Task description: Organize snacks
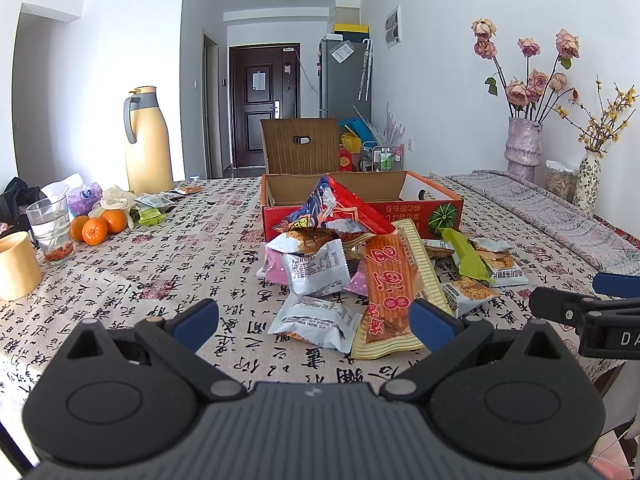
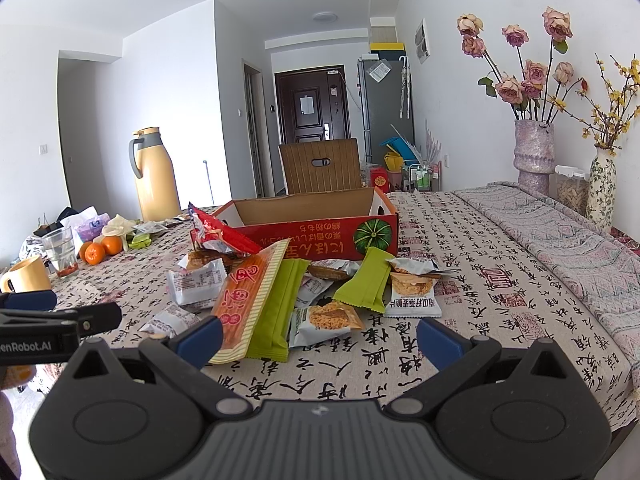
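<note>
Calligraphy-print tablecloth (image 1: 160,272) covers the table; a folded patterned cloth (image 2: 580,248) lies along its right side. Beyond, we note a dark door (image 1: 264,104) and a grey refrigerator (image 1: 344,80) at the end of a white-walled room.

Left gripper (image 1: 316,320): held low and level over the near edge, jaws wide apart, nothing between them. We see its blue pads flanking the near end of the snack pile (image 1: 360,272); whether the right pad touches the orange striped packet (image 1: 390,292) we cannot tell.

Right gripper (image 2: 320,338): level beside the left one, jaws likewise spread wide and empty, above bare cloth just short of the pile.

Task items: loose packets heaped in front of the red cardboard box (image 2: 312,224), which is open with its flap upright. We count among them two green packets (image 2: 366,280), silver-wrapped cakes (image 1: 316,268), and a red bag (image 1: 344,208) leaning against the box front.

Other items, left side: yellow thermos jug (image 1: 146,140), three oranges (image 1: 98,226), a glass (image 1: 50,224), a yellow cup (image 1: 16,266), further small packets (image 1: 154,204). Right side: two vases of flowers (image 2: 534,152) against the wall.
</note>
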Demonstrator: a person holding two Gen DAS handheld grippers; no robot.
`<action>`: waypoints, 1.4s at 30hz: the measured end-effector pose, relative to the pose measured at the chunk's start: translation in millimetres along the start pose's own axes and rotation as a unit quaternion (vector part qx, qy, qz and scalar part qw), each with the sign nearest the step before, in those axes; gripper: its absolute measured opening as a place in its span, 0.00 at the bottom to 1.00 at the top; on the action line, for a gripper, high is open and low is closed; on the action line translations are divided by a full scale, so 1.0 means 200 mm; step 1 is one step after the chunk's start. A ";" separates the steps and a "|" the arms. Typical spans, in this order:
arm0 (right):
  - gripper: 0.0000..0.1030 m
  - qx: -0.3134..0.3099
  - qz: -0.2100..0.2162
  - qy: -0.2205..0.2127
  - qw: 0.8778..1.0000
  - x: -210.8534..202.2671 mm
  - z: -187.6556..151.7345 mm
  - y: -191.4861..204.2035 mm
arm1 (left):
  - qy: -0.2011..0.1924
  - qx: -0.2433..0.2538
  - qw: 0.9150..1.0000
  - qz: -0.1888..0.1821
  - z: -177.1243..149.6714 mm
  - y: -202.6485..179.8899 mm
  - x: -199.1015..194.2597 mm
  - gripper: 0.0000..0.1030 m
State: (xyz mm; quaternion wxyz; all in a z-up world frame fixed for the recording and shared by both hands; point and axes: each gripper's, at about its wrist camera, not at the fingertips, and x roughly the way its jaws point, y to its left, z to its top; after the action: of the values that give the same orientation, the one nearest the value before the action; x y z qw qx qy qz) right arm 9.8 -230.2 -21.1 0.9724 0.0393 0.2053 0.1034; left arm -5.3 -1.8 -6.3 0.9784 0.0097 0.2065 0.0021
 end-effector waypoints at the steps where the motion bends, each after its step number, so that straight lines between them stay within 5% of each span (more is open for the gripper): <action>1: 1.00 0.000 0.000 0.000 1.000 0.00 0.00 0.00 | 0.000 0.000 1.000 0.001 0.00 0.00 0.00 1.00; 18: 1.00 0.003 0.000 0.002 1.000 0.06 0.04 -0.04 | 0.002 -0.005 1.000 -0.002 0.06 0.02 0.10 1.00; 35: 1.00 0.008 0.003 0.067 0.998 0.49 0.03 -0.08 | 0.042 -0.016 0.999 0.018 0.07 0.11 0.38 1.00; 42: 0.90 -0.005 0.003 0.089 0.996 0.66 0.04 -0.08 | 0.060 -0.019 0.998 0.024 0.06 0.14 0.47 1.00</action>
State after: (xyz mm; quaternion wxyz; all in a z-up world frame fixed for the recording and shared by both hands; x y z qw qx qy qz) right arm 132.9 -217.5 -67.5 0.9504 0.0256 0.2899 0.1101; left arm 85.0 27.2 -32.5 0.9640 -0.0039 0.2642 0.0297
